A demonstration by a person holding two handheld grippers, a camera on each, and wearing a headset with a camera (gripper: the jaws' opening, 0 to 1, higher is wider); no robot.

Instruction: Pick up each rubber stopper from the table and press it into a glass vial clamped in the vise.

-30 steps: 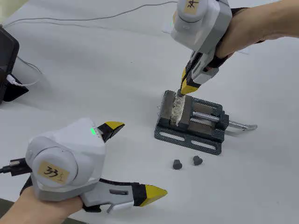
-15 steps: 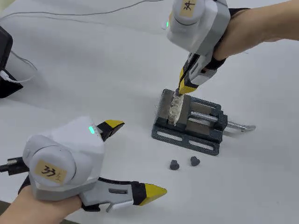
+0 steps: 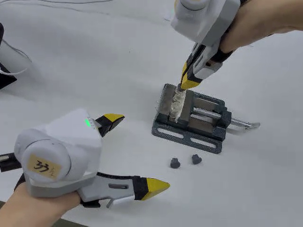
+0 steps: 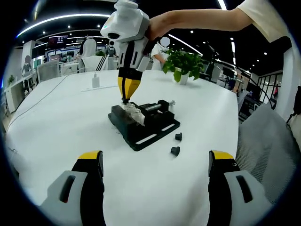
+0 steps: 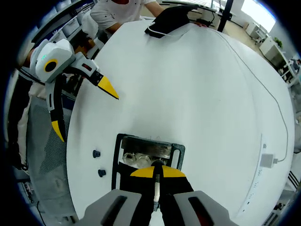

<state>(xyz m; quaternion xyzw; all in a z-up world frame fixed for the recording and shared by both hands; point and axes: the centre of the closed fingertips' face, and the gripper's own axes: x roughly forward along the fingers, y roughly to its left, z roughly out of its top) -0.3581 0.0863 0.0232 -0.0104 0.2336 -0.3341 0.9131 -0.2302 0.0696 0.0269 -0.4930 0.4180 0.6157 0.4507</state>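
Observation:
A dark vise (image 3: 189,135) on the white table clamps a row of clear glass vials (image 3: 177,105). My right gripper (image 3: 182,87) comes down from above. Its yellow tips are shut on a small dark rubber stopper (image 5: 157,164) at the mouth of the far vial. In front of the vise, two loose dark stoppers (image 3: 174,163) (image 3: 196,159) lie on the table. My left gripper (image 3: 136,152) hovers low at the near left, open and holding nothing. From the left gripper view (image 4: 155,160) the vise (image 4: 143,120) and both stoppers (image 4: 178,136) (image 4: 175,151) lie ahead.
The vise's screw handle (image 3: 246,124) sticks out to the right. A black device (image 3: 4,78) with white cables sits at the far left edge. A white charger (image 5: 267,160) and cable lie further back. Bare table surrounds the vise.
The head camera has shifted a little. The right gripper stays shut at the vial's mouth over the vise, and the left gripper stays open in place.

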